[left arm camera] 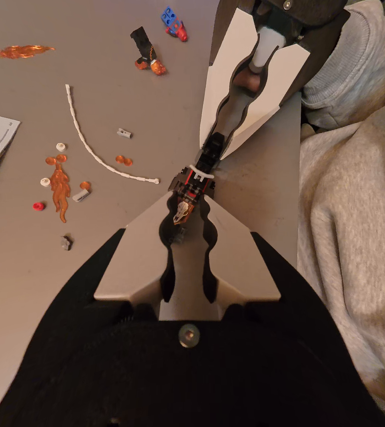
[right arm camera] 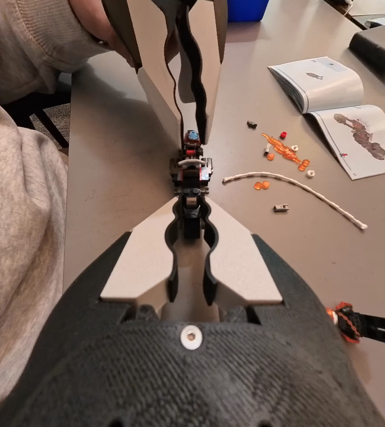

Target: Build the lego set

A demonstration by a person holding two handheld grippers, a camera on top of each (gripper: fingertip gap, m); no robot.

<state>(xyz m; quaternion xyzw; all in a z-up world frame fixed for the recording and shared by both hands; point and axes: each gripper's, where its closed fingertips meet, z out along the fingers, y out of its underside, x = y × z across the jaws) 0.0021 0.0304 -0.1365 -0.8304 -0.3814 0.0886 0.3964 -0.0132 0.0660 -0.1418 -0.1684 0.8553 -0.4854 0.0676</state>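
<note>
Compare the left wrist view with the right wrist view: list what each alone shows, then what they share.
Only the left wrist view shows the blue-and-red brick figure and the separate orange flame piece lying far back.

Only the right wrist view shows the blue bin and the flat black box.

Both show the black-and-red lego bike clamped at opposite ends by the left gripper and the right gripper, the long white chain, and the open instruction booklet.

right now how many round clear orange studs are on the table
5 studs: two at the flame's tip, two beside the white chain, one near a white-grey cylinder. Others may be hidden.
</note>
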